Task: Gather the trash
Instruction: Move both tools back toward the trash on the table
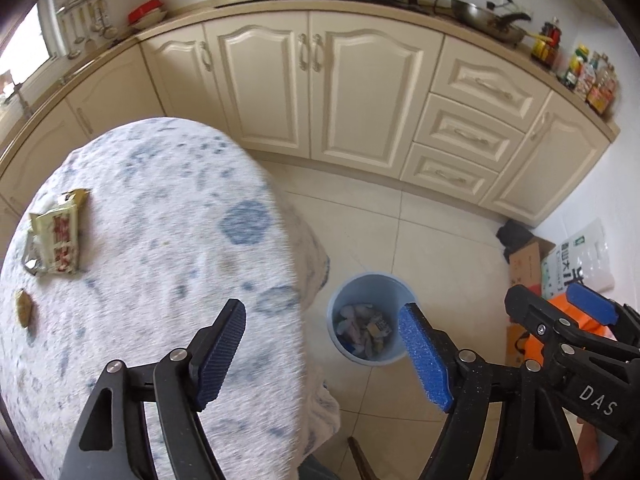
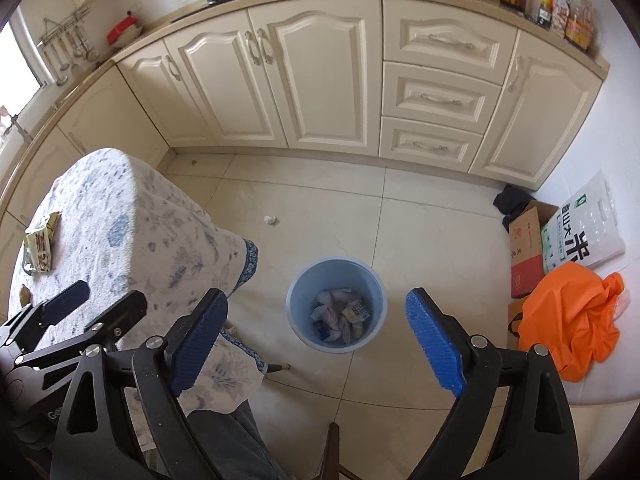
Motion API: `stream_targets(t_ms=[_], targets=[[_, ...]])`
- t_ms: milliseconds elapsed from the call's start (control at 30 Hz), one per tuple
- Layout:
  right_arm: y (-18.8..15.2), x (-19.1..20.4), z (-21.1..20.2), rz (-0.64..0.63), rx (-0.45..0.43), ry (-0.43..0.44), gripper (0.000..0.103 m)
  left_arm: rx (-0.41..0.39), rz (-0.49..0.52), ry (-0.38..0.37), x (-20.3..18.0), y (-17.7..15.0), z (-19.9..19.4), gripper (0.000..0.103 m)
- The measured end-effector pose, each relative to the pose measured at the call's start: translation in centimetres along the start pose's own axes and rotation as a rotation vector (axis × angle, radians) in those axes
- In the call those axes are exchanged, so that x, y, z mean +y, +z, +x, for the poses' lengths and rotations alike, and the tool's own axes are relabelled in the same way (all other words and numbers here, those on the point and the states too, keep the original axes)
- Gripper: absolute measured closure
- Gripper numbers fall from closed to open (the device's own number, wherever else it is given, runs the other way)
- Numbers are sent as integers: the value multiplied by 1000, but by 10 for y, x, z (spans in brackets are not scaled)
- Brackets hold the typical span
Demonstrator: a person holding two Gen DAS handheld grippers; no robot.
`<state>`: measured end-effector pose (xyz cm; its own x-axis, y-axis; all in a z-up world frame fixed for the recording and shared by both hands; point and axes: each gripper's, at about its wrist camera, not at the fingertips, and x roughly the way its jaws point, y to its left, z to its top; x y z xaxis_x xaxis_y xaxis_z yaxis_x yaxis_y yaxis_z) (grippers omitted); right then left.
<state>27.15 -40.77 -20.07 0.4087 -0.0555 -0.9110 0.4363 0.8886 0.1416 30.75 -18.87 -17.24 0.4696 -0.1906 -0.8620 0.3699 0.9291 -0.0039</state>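
A light blue trash bin (image 1: 370, 322) (image 2: 337, 303) stands on the tiled floor beside the table and holds several crumpled wrappers. On the clothed table (image 1: 160, 220) (image 2: 116, 216) lie a snack wrapper (image 1: 56, 236) (image 2: 40, 246) and a small brown scrap (image 1: 23, 307) (image 2: 25, 292) at the left. A small white scrap (image 2: 270, 220) lies on the floor. My left gripper (image 1: 324, 356) is open and empty over the table's right edge. My right gripper (image 2: 316, 344) is open and empty above the bin, and it shows at the right of the left wrist view (image 1: 560, 320).
Cream kitchen cabinets (image 2: 320, 80) run along the back. An orange bag (image 2: 572, 320), a cardboard box (image 2: 528, 248) and a white rice bag (image 2: 580, 228) sit on the floor at the right. A chair back (image 2: 332, 452) is below the grippers.
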Motion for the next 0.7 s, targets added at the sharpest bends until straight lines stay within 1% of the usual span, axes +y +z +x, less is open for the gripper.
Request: stream_targets(t_ms=[67,267,467,700], targets=[[-2,11,-5,-26,-13,-4,10,-21,-23,8,11,-8,-15,25],[-10,47,-24,-89,-43,34,9,-76,-96,38,44,-35,-57,21],[-18,85,-41,-155,-70,73,9,-112,-164,68,81,-58,-93,21],[-24,130,-50,-229,-79,125,9,-133,-243,113,122,-75,-120,20]])
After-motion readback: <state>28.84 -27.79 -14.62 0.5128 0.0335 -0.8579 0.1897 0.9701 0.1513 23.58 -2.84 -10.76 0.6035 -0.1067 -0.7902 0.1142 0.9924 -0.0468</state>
